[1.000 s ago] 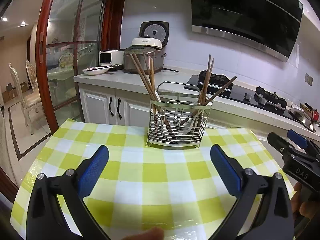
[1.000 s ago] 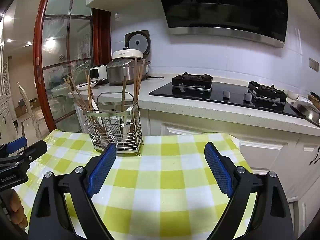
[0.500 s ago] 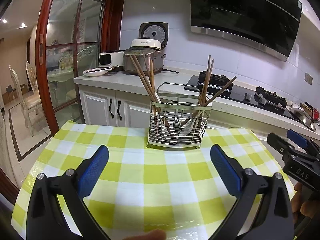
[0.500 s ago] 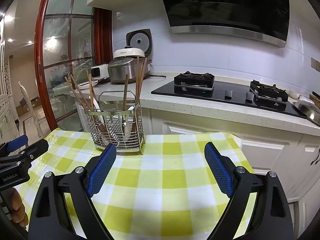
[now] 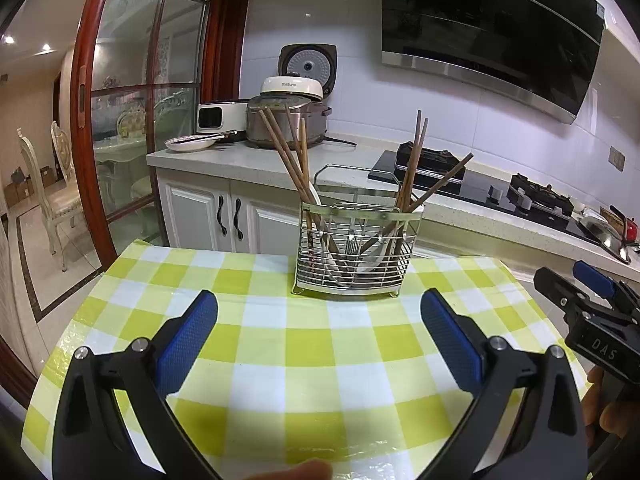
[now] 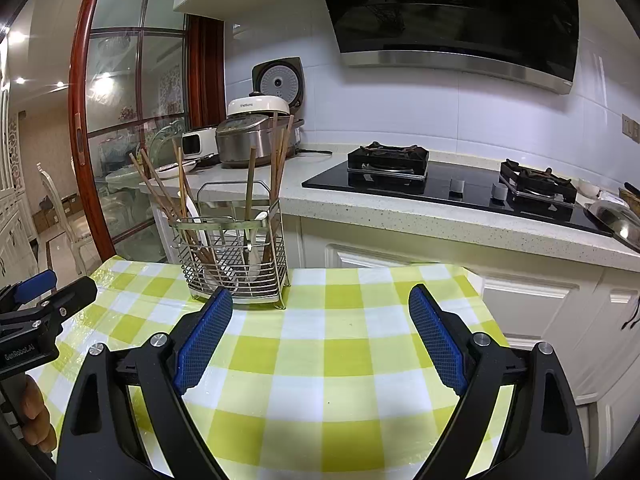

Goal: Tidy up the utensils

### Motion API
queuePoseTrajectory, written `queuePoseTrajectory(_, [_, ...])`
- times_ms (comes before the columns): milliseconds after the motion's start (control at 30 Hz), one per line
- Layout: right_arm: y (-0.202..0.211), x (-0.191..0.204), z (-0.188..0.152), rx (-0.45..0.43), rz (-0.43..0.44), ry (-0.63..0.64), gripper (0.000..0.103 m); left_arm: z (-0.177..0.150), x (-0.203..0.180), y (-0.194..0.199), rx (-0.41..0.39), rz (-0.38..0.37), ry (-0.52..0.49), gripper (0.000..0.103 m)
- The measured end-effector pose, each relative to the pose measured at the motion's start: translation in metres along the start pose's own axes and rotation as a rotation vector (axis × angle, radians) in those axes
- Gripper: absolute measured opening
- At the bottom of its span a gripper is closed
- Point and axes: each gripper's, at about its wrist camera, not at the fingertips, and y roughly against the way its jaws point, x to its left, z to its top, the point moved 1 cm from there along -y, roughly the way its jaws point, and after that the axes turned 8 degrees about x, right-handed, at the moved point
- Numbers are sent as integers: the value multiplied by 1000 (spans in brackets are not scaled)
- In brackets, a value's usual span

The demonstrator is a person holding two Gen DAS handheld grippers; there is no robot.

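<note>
Both claws, left claw [image 5: 319, 316] and right claw [image 6: 320, 312], remain wide open and empty, edging slightly nearer the wire utensil caddy [image 5: 352, 248] holding chopsticks [image 5: 288, 152].

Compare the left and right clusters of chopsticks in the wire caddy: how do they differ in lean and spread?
In the left wrist view, the left chopsticks all lean left in a tight bundle. The right chopsticks split: two stand near upright, while one slants far right. Both groups are brown and sit in the wire caddy on the checkered tablecloth.
</note>
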Motion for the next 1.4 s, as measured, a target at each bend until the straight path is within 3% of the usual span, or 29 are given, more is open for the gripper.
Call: queuePoseTrajectory(1400, [-1,-1,-4,0,-4,1,84,1,-1,0,-1,-7,-2,98])
